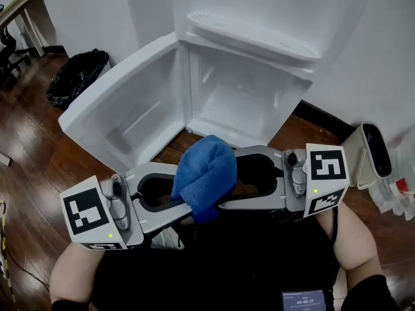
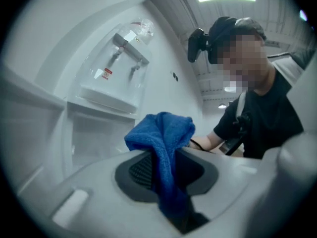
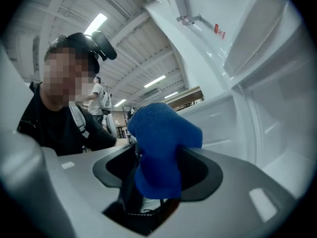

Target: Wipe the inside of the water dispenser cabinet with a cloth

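Cloth (image 1: 204, 173), blue and bunched, sits close before the person's chest, pinched tight in the left gripper (image 2: 166, 175). The right gripper (image 3: 156, 170) has its jaws apart around the same bunch. Beyond, the water dispenser cabinet (image 1: 240, 102) stands with its door (image 1: 123, 109) swung wide. Nothing touches the interior, so the wiping seems all left to do.

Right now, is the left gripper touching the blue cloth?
Touching. The left gripper view shows the left gripper shut on the blue cloth, its jaws closed together on the hanging folds.
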Action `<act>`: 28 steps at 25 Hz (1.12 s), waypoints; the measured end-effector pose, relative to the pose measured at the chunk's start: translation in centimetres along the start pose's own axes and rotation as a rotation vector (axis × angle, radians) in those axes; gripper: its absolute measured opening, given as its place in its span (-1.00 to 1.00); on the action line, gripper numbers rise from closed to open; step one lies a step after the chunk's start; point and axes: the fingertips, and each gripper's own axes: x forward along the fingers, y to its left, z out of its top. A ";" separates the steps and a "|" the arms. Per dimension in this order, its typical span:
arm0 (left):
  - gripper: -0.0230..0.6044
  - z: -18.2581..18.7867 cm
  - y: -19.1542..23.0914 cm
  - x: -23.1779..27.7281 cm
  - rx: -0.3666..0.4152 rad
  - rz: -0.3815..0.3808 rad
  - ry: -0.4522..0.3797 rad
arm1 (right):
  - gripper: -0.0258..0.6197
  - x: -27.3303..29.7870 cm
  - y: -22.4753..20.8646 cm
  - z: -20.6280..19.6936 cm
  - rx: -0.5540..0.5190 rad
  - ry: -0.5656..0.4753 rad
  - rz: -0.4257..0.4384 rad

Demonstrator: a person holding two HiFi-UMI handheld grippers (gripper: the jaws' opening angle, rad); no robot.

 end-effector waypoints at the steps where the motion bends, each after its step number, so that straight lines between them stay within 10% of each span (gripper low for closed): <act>1: -0.64 -0.1 -0.5 0.1 -0.013 -0.028 -0.003 | -0.12 0.4 0.7 0.0 -0.003 -0.006 0.034; 6: -0.53 0.7 -1.7 0.5 -0.079 -0.114 -0.055 | -0.42 0.1 1.6 0.3 0.046 -0.066 0.106; 8: 0.00 1.3 -1.5 0.0 -0.063 -0.113 -0.061 | -0.51 -0.4 1.0 1.0 0.089 -0.113 0.093; 12: 0.41 2.3 0.9 -1.5 -0.057 -0.006 -0.095 | -0.53 -1.2 1.0 2.0 0.105 -0.162 0.117; 16: 0.75 1.0 -0.8 -0.1 -0.096 -0.085 -0.042 | -0.53 -0.4 3.5 1.5 0.059 -0.090 0.200; 18: 0.57 0.7 -1.4 0.4 -0.054 -0.083 -0.010 | -0.53 0.3 3.5 0.6 0.029 -0.027 0.169; 19: -0.03 0.6 -1.2 0.5 -0.033 -0.062 0.001 | -0.52 0.3 2.8 0.2 0.016 -0.010 0.133; 21: -0.57 0.3 -0.7 0.6 -0.018 -0.022 0.015 | -0.49 0.0 0.9 -0.3 0.000 -0.008 0.060; 28: -0.61 -0.1 -0.8 0.4 -0.107 -0.071 -0.008 | -0.46 0.3 0.9 -0.5 0.025 -0.031 0.060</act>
